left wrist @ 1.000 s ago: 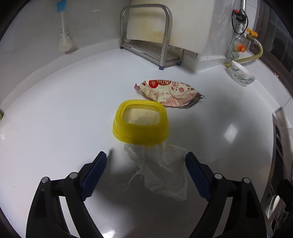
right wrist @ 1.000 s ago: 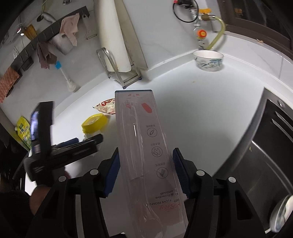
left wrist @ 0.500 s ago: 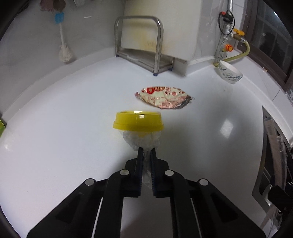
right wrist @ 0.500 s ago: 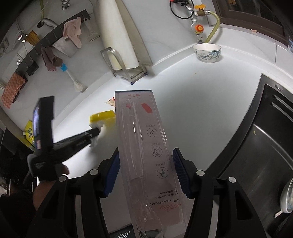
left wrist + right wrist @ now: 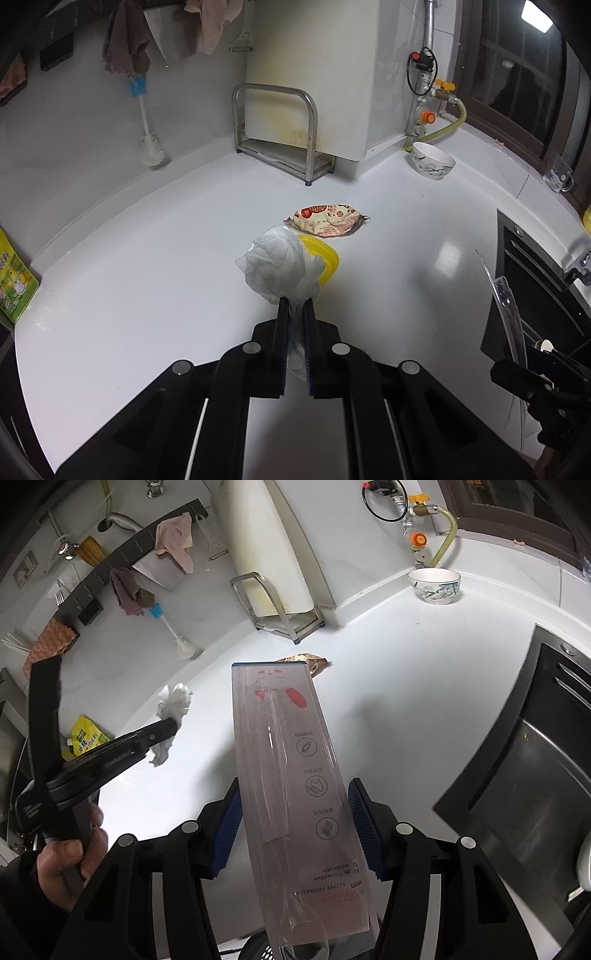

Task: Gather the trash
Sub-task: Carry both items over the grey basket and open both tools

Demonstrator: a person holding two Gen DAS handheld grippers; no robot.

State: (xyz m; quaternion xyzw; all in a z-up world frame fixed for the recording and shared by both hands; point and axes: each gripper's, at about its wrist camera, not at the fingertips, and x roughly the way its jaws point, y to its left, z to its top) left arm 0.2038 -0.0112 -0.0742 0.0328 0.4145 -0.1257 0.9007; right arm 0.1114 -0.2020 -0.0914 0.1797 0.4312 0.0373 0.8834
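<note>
Tissue (image 5: 280, 266) clamped in our left tongs (image 5: 295, 314), toothbrush package (image 5: 291, 794) gripped in right tongs (image 5: 295, 823); next we bin both.

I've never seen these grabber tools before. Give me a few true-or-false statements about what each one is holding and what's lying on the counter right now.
1. The left gripper is shut on a crumpled tissue. True.
2. The right gripper is empty. False: it holds a clear toothbrush package.
3. The snack wrapper lies on the counter. True.
4. The bowl lies upside down. False: it stands upright near the wall.
5. The yellow lid is in the left gripper. False: the left gripper holds only the tissue.
</note>
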